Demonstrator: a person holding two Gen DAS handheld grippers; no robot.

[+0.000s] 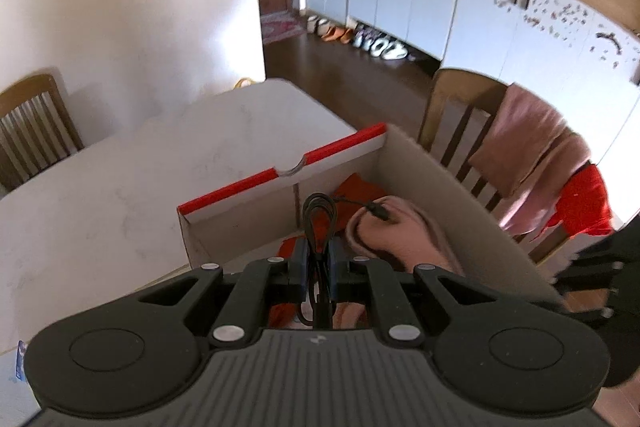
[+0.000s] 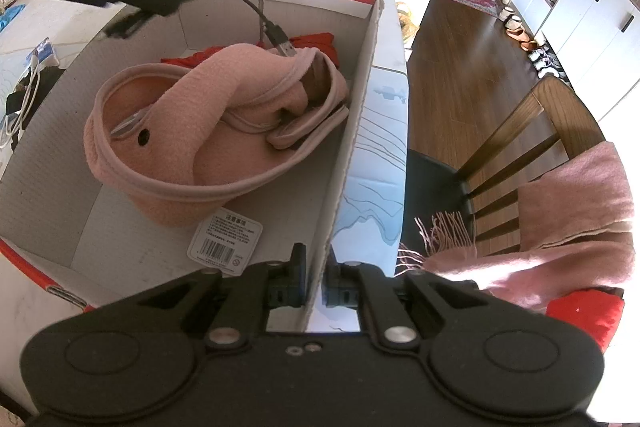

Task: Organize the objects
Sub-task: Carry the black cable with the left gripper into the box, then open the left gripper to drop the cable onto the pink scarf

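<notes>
Your left hand-held gripper (image 1: 318, 267) is clamped on a bundled black cable (image 1: 318, 219), and the loose end with its USB plug (image 2: 282, 43) dangles over the pink fleece item (image 2: 200, 131) lying in the cardboard box (image 2: 352, 131) on the tabletop (image 1: 100, 187). The likeliest trouble is that free tail: if you let go while it trails across the box's far red-edged wall (image 1: 288, 171), the plug may hang outside or drag the coil back out. The coil itself looks loosely wound, so it may spring apart on release and tangle in the fleece. Your right hand-held gripper (image 2: 316, 287) is closed on the box's right side wall near its front corner; judging by how thin that cardboard is, a hard pull could bend or tear it, or slide the box toward the tabletop's right edge, where a chair (image 2: 532, 155) draped with a pink scarf (image 2: 568, 227) stands. Your left gripper tilts steeply down over the box interior from the near-left side; your right points still more steeply down along the wall it pinches.
</notes>
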